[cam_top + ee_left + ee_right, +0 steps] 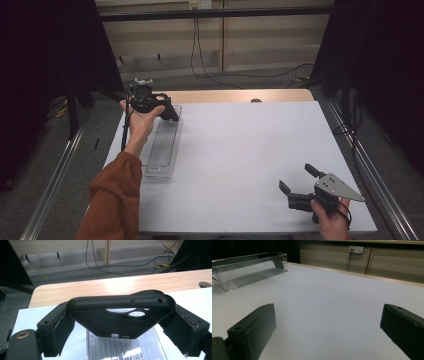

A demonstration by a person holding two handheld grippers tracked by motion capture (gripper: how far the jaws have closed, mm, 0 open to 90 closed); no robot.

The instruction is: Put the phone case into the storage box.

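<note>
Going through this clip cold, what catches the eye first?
First, the black phone case clamped between the jaws of the left gripper, held over the far end of the clear plastic tray at the table's left edge. Next, the right gripper near the front right corner of the white table, jaws spread wide with nothing between them.

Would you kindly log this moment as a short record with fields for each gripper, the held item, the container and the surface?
left gripper: shut on the black phone case, raised over the far end of the tray
black phone case: clamped between both pads, camera cutout visible
clear plastic tray: long, ribbed floor, on the table's left side, nothing visible inside
right gripper: open, holding nothing, low over the table's near right corner
table: white sheet over a wooden top
</note>
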